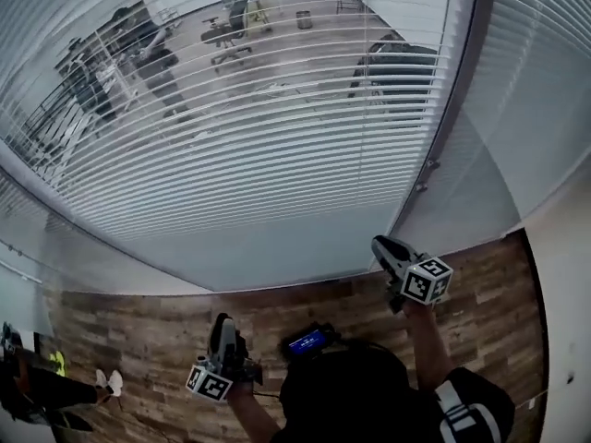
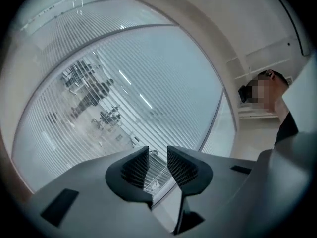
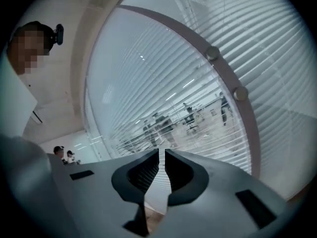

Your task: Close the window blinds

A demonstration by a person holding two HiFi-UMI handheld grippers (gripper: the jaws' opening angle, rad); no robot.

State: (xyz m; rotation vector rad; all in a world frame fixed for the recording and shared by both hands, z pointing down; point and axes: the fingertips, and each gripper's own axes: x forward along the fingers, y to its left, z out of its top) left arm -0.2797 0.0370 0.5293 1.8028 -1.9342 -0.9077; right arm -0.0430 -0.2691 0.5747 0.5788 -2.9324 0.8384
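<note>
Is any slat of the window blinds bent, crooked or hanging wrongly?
Nothing stands out. The slats of the window blinds run even and parallel, none bent or sagging; the office chairs behind show through them.

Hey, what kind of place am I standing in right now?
Probably an office. There are slatted blinds hanging over a glass wall, swivel chairs in the room seen through it, and wood-plank flooring underfoot.
</note>
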